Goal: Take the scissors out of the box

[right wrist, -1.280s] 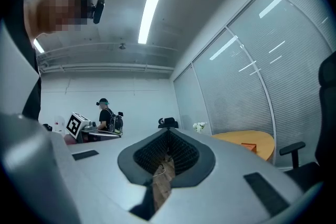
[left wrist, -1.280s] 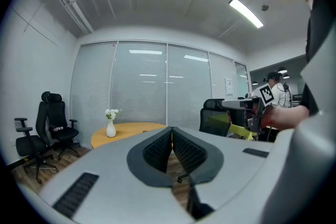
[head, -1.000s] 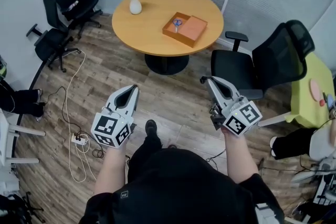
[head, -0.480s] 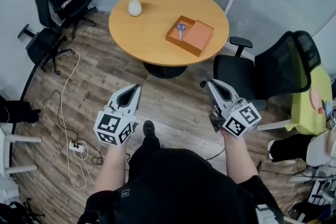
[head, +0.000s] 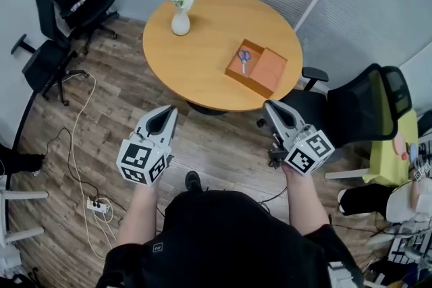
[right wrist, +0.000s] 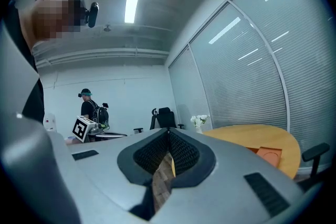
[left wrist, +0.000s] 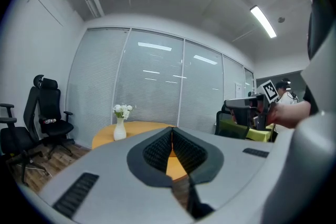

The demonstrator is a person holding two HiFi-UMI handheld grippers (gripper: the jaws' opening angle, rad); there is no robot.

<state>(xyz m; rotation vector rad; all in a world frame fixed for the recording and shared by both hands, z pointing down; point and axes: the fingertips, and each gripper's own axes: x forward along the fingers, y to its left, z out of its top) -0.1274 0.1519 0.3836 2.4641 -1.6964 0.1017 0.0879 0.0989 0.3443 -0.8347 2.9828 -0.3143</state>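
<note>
Plainly, the scissors (head: 244, 59) lie in the box (head: 271, 71), in its 10 o'clock half, blue handles toward 12 o'clock. The box sits on the round table (head: 202, 64), toward the top's 4 o'clock edge, and a white vase (head: 180, 21) of flowers stands well apart from it at 10 o'clock. Neither tool is near the box. The left gripper (head: 171, 111) hangs over the wood floor (head: 121, 98) off the table's 7 o'clock rim, its jaws clenched tip to tip with nothing between them; its own view shows only the tabletop through the slot behind the tips. The right gripper (head: 268, 106) is held off the 5 o'clock rim, jaws likewise pressed together and empty. A black chair (head: 351, 101) stands at 3 o'clock of the right gripper, beside the table
</note>
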